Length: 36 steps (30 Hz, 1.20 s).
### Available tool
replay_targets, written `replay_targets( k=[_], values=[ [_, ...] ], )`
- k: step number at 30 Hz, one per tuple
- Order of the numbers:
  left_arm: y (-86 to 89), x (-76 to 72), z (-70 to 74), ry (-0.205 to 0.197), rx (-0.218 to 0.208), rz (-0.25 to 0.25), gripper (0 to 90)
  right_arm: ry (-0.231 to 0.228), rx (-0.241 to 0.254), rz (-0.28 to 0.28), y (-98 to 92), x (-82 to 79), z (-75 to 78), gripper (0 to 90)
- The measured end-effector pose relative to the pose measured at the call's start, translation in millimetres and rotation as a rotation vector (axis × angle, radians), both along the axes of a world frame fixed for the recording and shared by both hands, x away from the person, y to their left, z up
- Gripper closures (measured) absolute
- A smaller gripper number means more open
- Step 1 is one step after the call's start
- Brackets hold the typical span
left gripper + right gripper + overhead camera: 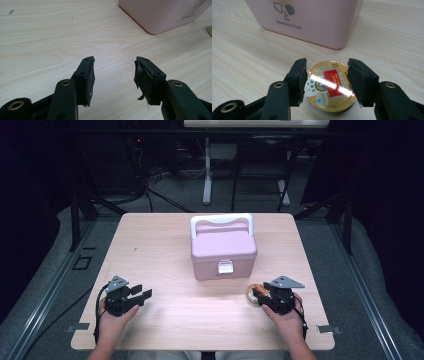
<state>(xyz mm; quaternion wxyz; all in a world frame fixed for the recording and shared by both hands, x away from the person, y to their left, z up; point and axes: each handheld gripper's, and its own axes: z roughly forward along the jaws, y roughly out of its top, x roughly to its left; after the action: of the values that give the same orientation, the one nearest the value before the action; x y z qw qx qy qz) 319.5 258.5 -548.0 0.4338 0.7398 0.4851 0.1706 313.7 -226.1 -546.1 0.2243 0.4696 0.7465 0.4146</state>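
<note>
A round gold tin (329, 87) with a red label lies flat on the wooden table (165, 250), just in front of a pink medicine chest (223, 251) with a white handle. My right gripper (327, 82) is low over the table with the tin between its jaws. The pads (302, 82) stand close beside the tin's rim, and I see no squeeze on it. In the high view the tin (251, 295) lies at the tips of the right gripper (261, 296). My left gripper (113, 75) rests open near the table's front left with bare wood between its jaws.
The medicine chest (312, 20) is closed, its latch (225, 267) facing the person, and it stands mid-table between the two hands. The chest's corner (160, 17) is ahead and to the right of the left gripper. Table legs and cables stand beyond the far edge.
</note>
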Motion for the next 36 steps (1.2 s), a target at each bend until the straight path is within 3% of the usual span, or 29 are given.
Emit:
replay_targets(
  k=[8,13,18,30,36],
  values=[
    [2.7,-3.3,4.5,-0.008,0.002,0.019,47.3,0.001,-0.008,-0.017,-1.1,0.7,0.1,45.2],
    [2.7,-3.1,4.4,-0.003,0.012,0.025,36.3,0.015,-0.026,-0.016,0.1,2.5,-0.7,37.6],
    [1.6,-1.0,3.3,0.005,0.016,0.026,32.2,0.043,-0.015,-0.002,1.7,4.4,-1.9,31.9],
    [0.2,-0.6,2.0,0.013,0.008,0.019,31.5,0.064,-0.074,0.021,12.5,12.7,-6.8,27.0],
    [-1.4,-0.5,1.5,0.019,0.003,0.007,31.7,0.08,-0.093,0.003,13.7,17.5,-8.8,22.3]
  ],
)
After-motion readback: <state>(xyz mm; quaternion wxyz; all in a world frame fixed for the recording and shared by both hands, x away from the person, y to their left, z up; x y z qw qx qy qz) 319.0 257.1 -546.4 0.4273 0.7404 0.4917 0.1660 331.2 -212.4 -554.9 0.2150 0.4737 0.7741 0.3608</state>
